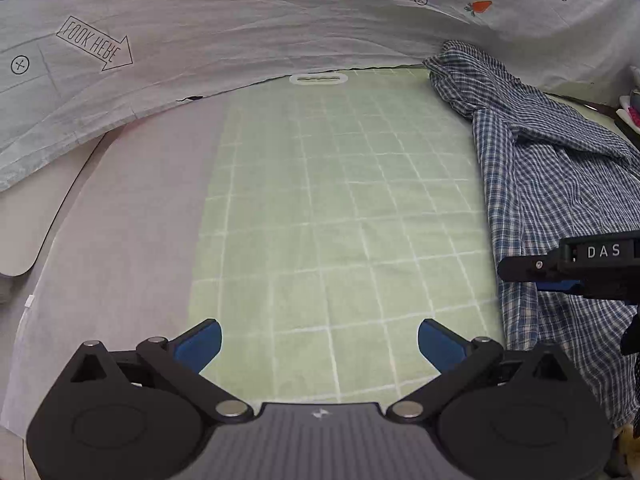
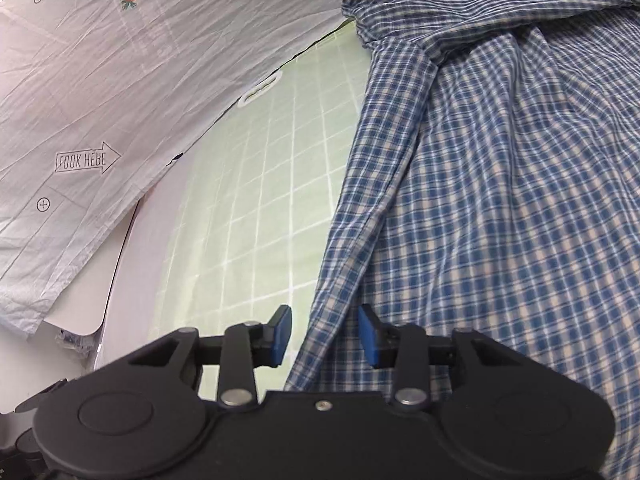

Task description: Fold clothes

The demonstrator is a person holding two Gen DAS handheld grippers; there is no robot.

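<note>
The blue plaid shirt (image 2: 500, 200) lies crumpled on the right side of the green grid mat (image 1: 320, 220). The left gripper (image 1: 320, 344) hangs wide open over bare mat, nothing in it. The right gripper (image 2: 324, 336) is narrowed around the shirt's left edge, pads not quite pressing the fabric between them.

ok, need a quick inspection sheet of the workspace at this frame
surface: pale green grid mat on a light grey cover, mostly bare.
job's things: blue plaid shirt, crumpled, along the mat's right side.
clutter: small pink and white items at the far right edge of the left wrist view, too small to identify.
grippers: left gripper open over bare mat, holding nothing; right gripper narrowed, shirt edge between its fingers, pads not visibly pressing.
cables: nothing seen.
surroundings: printed white sheet with a LOOK HERE arrow and carrots behind the mat.
</note>
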